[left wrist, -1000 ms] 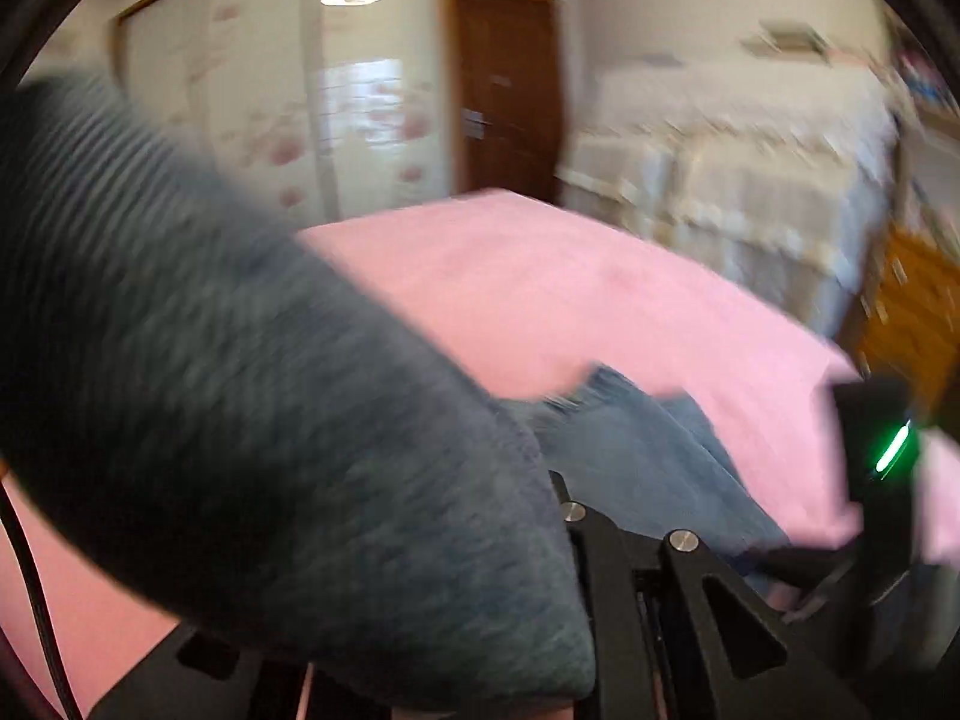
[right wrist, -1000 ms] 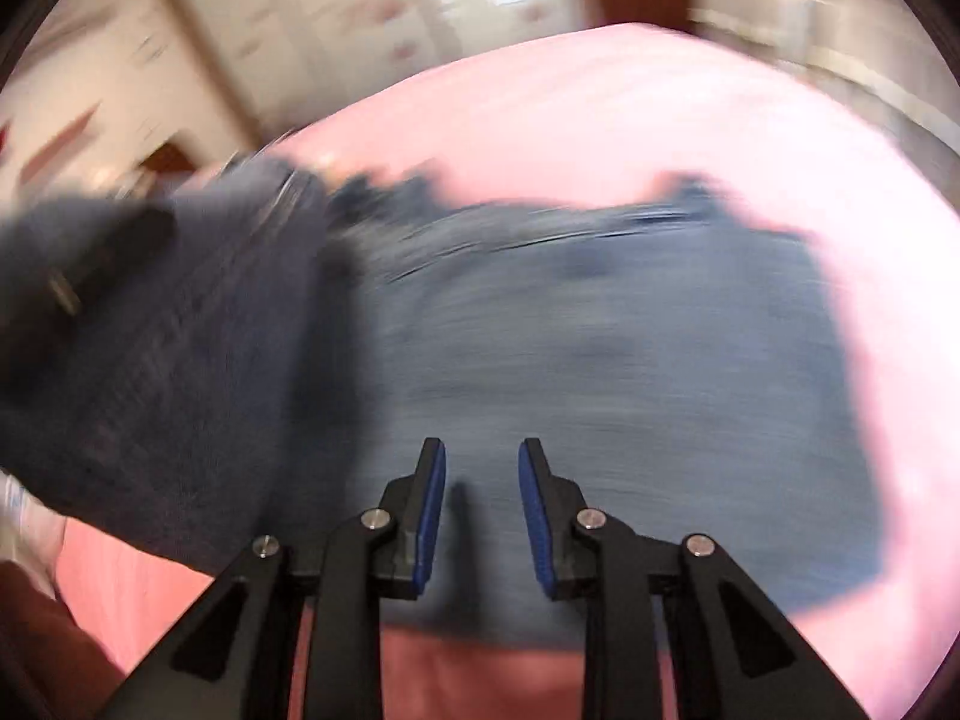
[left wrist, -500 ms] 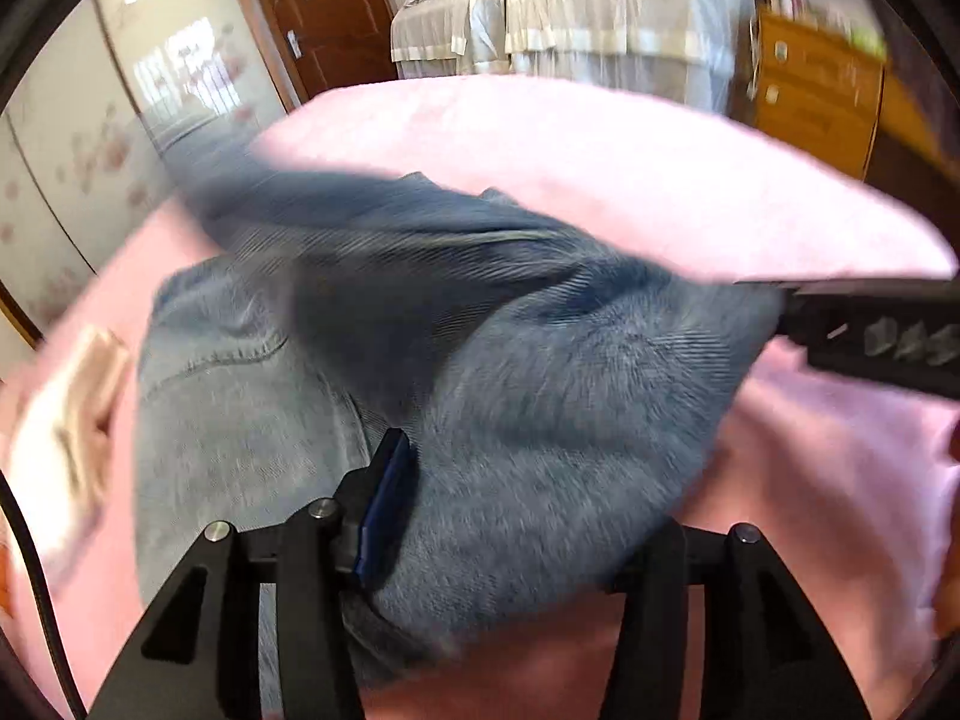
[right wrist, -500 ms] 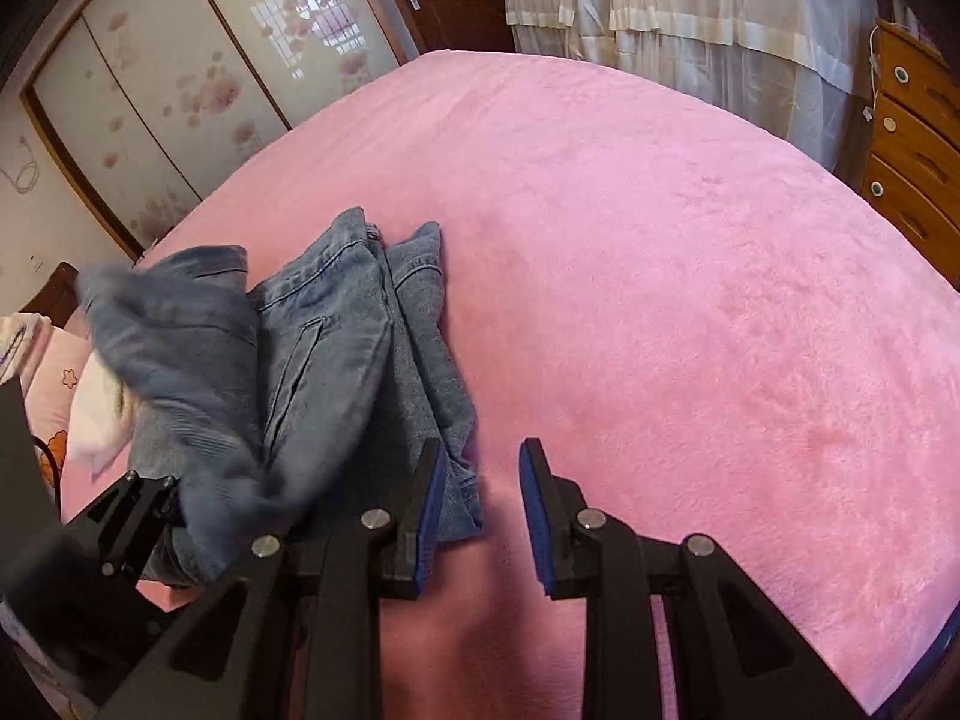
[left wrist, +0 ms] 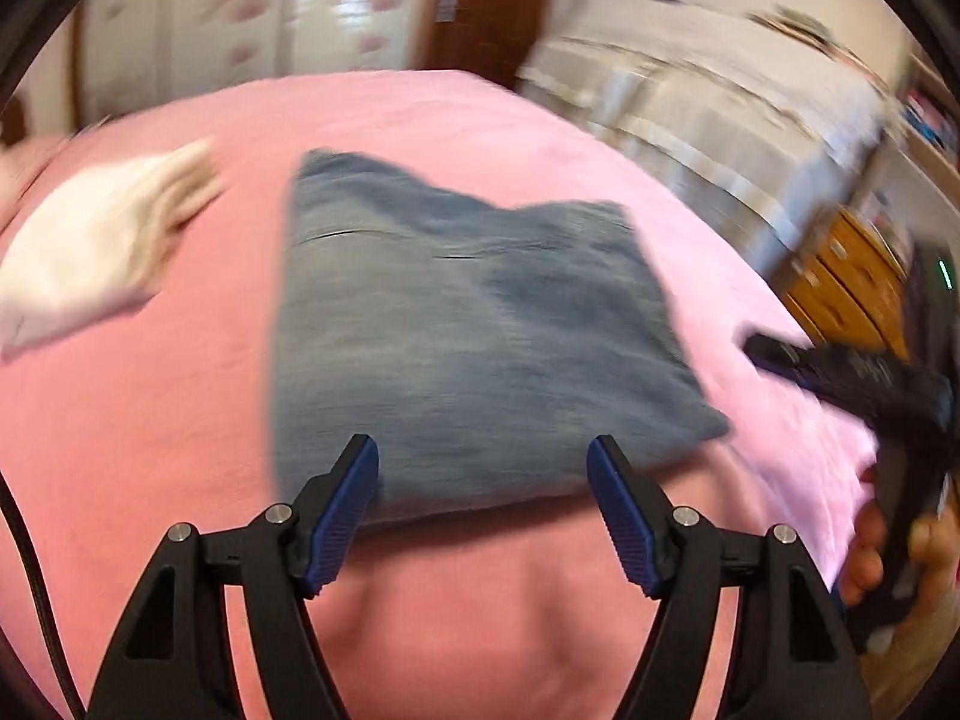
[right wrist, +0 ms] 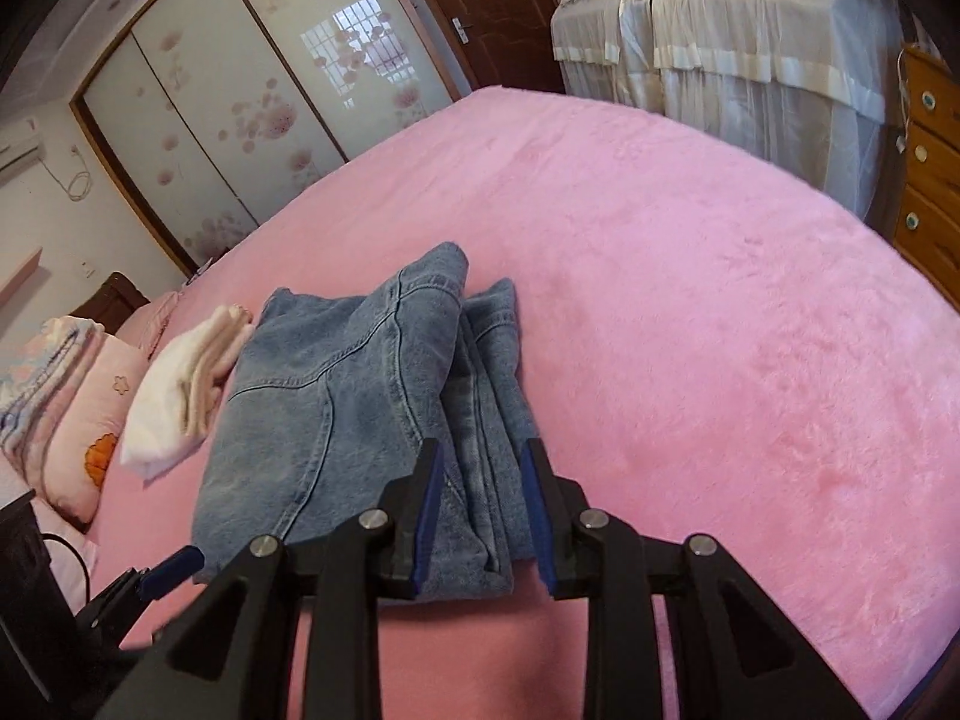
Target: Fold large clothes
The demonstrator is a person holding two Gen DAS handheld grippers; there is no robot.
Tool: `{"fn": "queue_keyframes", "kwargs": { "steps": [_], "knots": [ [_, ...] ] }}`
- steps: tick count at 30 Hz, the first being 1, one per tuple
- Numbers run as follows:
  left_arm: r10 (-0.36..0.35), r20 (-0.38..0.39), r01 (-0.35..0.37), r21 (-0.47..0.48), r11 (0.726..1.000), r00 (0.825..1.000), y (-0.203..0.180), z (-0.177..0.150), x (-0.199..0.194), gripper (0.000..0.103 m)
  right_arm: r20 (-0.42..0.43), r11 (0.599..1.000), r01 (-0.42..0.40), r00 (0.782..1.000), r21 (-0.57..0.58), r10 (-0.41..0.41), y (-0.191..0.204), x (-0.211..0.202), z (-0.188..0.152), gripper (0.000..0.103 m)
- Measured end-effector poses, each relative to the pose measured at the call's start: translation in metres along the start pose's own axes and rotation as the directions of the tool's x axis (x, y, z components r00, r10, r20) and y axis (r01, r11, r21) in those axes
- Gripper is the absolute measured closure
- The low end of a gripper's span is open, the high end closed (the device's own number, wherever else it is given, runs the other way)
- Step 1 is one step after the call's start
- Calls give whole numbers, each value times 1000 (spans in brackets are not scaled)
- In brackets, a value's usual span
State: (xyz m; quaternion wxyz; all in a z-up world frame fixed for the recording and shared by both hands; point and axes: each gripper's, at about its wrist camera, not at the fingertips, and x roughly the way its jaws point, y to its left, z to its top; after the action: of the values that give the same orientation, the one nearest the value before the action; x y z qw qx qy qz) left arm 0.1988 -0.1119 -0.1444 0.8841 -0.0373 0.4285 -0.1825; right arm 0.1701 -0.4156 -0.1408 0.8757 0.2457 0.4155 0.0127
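Observation:
A pair of blue jeans (left wrist: 468, 312) (right wrist: 336, 396) lies folded into a thick rectangle on the pink bed (left wrist: 180, 420) (right wrist: 690, 300). My left gripper (left wrist: 483, 450) hovers at the near edge of the jeans. Its jaws are opening wide and the pads press on nothing. My right gripper (right wrist: 480, 450) hangs over the near right corner of the jeans, where the stacked folded edges show. Its jaws are opening a little, and denim shows in the gap with no pad pressing on it. The right gripper (left wrist: 840, 372) also shows blurred in the left wrist view, held by a hand (left wrist: 870, 552).
A folded white garment (left wrist: 90, 246) (right wrist: 180, 396) lies just left of the jeans. Pink pillows (right wrist: 90, 414) are stacked further left. A wooden dresser (right wrist: 930, 180) and a lace-covered piece of furniture (right wrist: 720, 60) stand beyond the bed's right side.
My left gripper let go of the denim it carried, and its jaws spread wide. The fold now lies flat on the jeans. My right gripper came back over the jeans' right corner.

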Motion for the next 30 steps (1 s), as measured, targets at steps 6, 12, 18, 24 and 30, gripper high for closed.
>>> {"fn": "queue_keyframes", "kwargs": {
  "steps": [6,12,18,24,30],
  "knots": [
    [37,-28,-42,-200,979,999,61,8,17,32,-121,998,-51,991,42,56,-5,21,-14,70],
    [30,-66,-46,-256,966,997,81,4,36,32,-171,987,-90,979,134,112,-16,40,-28,68],
    [14,-60,-29,-265,964,998,77,6,37,32,-175,962,-137,968,235,181,-29,47,-32,60],
    [-2,-66,-15,-271,962,998,71,7,40,32,-187,942,-135,962,308,199,-38,49,-38,58],
    [-10,-70,-10,-272,962,998,68,7,44,32,-136,942,-191,962,276,235,-25,42,-33,55]
  ]
}}
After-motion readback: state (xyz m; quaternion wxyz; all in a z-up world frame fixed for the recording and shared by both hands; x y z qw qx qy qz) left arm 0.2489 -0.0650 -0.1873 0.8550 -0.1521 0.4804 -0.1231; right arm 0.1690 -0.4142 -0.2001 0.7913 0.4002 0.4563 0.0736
